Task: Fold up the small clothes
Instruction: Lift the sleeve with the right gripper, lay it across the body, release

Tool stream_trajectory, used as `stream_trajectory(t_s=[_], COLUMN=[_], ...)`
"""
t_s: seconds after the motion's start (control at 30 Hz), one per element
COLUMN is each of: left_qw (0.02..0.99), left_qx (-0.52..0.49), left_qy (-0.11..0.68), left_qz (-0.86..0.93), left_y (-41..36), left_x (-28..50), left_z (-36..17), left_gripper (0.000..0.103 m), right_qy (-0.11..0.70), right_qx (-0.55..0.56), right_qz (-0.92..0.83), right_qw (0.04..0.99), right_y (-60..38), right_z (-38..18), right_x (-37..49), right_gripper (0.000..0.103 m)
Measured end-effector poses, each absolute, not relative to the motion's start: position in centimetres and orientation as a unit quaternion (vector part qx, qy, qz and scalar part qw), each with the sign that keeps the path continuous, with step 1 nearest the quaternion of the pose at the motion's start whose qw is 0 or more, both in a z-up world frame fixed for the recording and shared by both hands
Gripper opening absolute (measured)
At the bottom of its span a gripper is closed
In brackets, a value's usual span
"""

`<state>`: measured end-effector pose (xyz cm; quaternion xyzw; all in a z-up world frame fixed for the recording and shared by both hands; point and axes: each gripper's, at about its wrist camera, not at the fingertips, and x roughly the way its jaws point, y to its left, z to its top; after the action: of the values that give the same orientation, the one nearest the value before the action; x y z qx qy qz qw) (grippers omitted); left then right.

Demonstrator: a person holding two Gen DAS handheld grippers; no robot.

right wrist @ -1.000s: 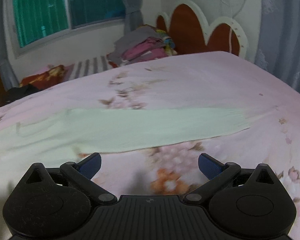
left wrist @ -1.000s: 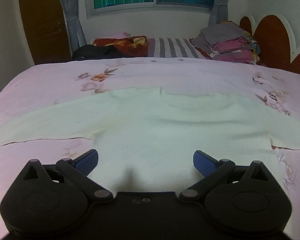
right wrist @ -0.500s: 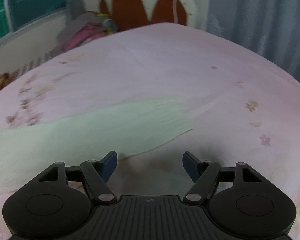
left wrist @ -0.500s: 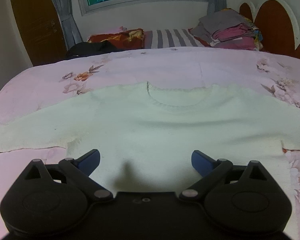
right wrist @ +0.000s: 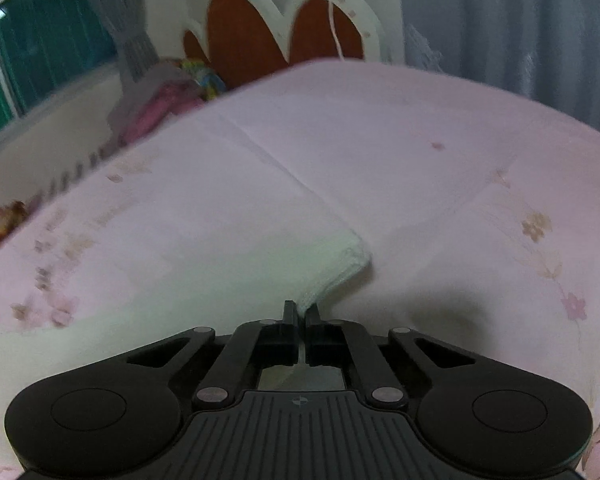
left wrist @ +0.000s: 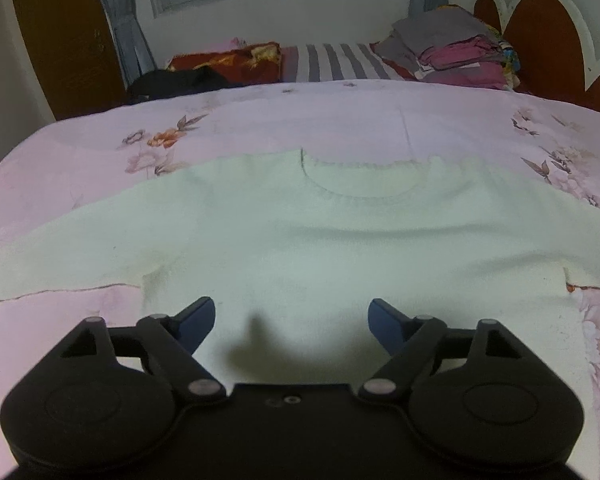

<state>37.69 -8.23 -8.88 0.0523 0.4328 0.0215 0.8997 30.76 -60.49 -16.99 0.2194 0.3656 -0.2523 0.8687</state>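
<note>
A pale cream long-sleeved sweater lies flat on the pink floral bedsheet, neckline away from me, sleeves spread to both sides. My left gripper is open and empty, low over the sweater's body near its hem. In the right wrist view my right gripper is shut on the cuff end of the sweater's sleeve, with the sleeve running off to the left.
A stack of folded clothes sits at the far right by the headboard. A striped pillow, a red patterned cloth and a black item lie along the far edge under the window.
My right gripper moved right along the sleeve to its cuff and closed on it. My left gripper came a little closer over the sweater and stayed open.
</note>
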Motion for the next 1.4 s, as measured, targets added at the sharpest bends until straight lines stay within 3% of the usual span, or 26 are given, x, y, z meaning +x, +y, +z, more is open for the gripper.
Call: stream_trajectory(t_s=[0.3, 0.57, 0.87, 1.07, 1.1, 1.13, 1.2, 1.4], left_qw=[0.907, 0.913, 0.911, 0.907, 0.907, 0.907, 0.907, 0.912], left_qx=[0.058, 0.048, 0.034, 0.035, 0.035, 0.036, 0.038, 0.047], left_qy=[0.417, 0.405, 0.41, 0.42, 0.42, 0.42, 0.418, 0.405], left_qz=[0.011, 0.008, 0.023, 0.001, -0.002, -0.007, -0.015, -0.051], left_y=[-5.5, 0.5, 8.1, 9.5, 9.5, 9.4, 9.2, 7.2], left_x=[37.1, 36.1, 36.0, 37.4, 37.5, 37.7, 37.9, 38.1], left_z=[-8.0, -7.6, -8.0, -8.3, -8.3, -8.3, -8.1, -7.6], left_gripper=[0.082, 0.082, 0.082, 0.081, 0.081, 0.082, 0.082, 0.082], right_qy=[0.315, 0.306, 0.371, 0.425, 0.429, 0.429, 0.417, 0.374], right_qx=[0.186, 0.159, 0.14, 0.118, 0.113, 0.113, 0.113, 0.076], right_qz=[-0.133, -0.001, 0.098, 0.091, 0.089, 0.089, 0.08, 0.044], right_qw=[0.921, 0.939, 0.913, 0.893, 0.892, 0.892, 0.898, 0.923], right_y=[-50.7, -33.9, -15.2, -10.3, -10.3, -10.2, -10.4, -12.2], right_z=[-10.0, -7.3, -11.4, -14.1, -14.2, -14.1, -13.4, -9.9], right_x=[33.6, 36.3, 38.1, 38.4, 38.6, 38.4, 37.8, 34.6], right_gripper=[0.002, 0.002, 0.002, 0.003, 0.014, 0.042, 0.071, 0.071])
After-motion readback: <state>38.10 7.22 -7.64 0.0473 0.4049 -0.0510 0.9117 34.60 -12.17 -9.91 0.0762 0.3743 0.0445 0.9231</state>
